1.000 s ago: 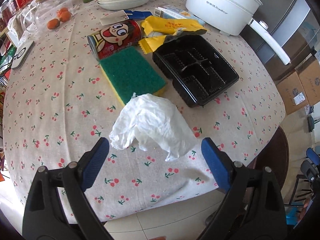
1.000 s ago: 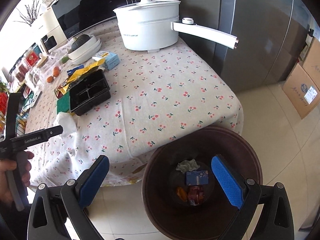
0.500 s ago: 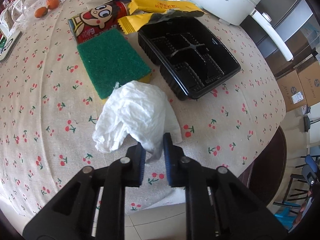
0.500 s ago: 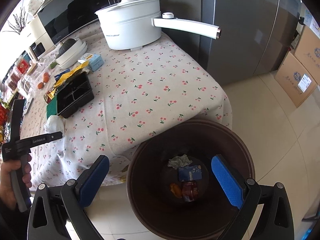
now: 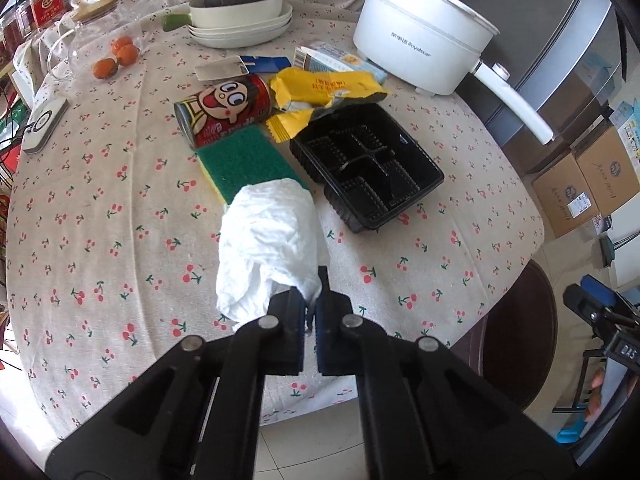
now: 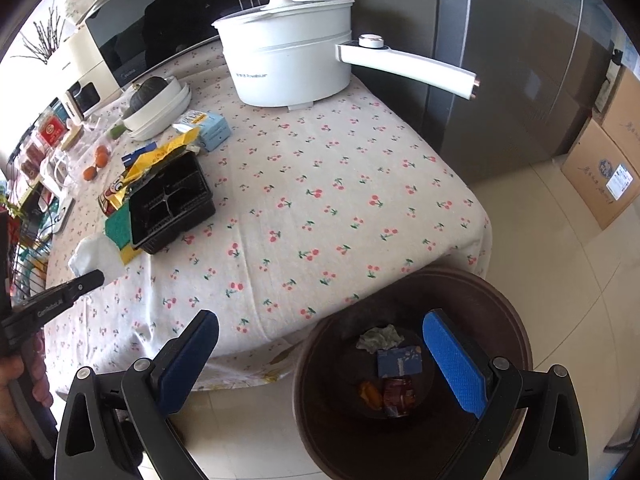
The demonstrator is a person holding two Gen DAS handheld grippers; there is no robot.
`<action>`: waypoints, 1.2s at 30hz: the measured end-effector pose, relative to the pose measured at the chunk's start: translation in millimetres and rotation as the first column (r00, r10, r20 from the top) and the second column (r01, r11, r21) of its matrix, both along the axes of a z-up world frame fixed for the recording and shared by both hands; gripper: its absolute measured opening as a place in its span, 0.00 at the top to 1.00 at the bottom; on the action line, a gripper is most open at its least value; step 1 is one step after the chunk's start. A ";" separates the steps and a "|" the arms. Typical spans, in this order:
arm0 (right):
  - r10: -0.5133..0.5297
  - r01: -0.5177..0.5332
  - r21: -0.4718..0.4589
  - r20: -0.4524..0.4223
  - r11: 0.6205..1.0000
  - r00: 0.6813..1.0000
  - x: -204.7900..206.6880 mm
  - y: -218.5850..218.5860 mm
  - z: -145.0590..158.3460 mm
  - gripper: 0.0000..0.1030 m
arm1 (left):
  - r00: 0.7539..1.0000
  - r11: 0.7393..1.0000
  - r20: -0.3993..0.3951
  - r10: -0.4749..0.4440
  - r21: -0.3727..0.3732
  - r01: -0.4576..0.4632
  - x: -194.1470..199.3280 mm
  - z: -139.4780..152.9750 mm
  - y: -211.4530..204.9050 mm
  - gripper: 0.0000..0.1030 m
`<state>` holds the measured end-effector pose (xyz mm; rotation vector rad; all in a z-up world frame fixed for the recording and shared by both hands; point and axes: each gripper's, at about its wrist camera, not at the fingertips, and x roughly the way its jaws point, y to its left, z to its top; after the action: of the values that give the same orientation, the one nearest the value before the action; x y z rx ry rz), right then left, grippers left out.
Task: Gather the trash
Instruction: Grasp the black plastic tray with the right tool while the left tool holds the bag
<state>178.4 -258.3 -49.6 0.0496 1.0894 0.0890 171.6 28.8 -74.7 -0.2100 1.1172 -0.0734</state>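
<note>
Here the left claw (image 5: 311,308) is clamped on a corner of the white tissue (image 5: 268,248), which hangs just in front of the green sponge (image 5: 248,164) on the bench (image 5: 100,208). The right claw (image 6: 320,360) gapes wide, gripping nothing, above the brown bin (image 6: 504,320) beside the bench.

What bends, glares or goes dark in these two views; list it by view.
Left wrist view: fisheye curves the table edge, corners go black, daylight is even, and the tissue is nearly washed out. Right wrist view: the fridge door bows, the dark glass panel mirrors a silhouette, and the bin interior is dim.
</note>
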 end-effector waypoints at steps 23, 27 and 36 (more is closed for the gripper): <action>0.180 -0.175 -0.098 0.045 0.980 0.983 117.4 144.5 -61.9 0.00 | 1.000 0.998 -0.003 -0.024 -0.066 0.023 -8.7 8.9 28.7 0.95; 0.182 -0.176 -0.120 0.047 0.977 0.982 125.5 148.7 -72.4 0.00 | 1.000 0.996 0.005 -0.012 -0.085 0.013 -7.9 12.0 30.0 0.95; 0.179 -0.176 -0.082 0.033 0.981 0.983 127.7 145.9 -82.3 0.32 | 1.000 0.997 -0.004 0.011 -0.072 -0.012 -7.9 8.2 31.3 0.95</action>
<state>306.0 -112.4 -131.9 -0.1207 1.0543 0.2064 163.8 60.1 -66.5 -0.2812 1.1179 -0.1033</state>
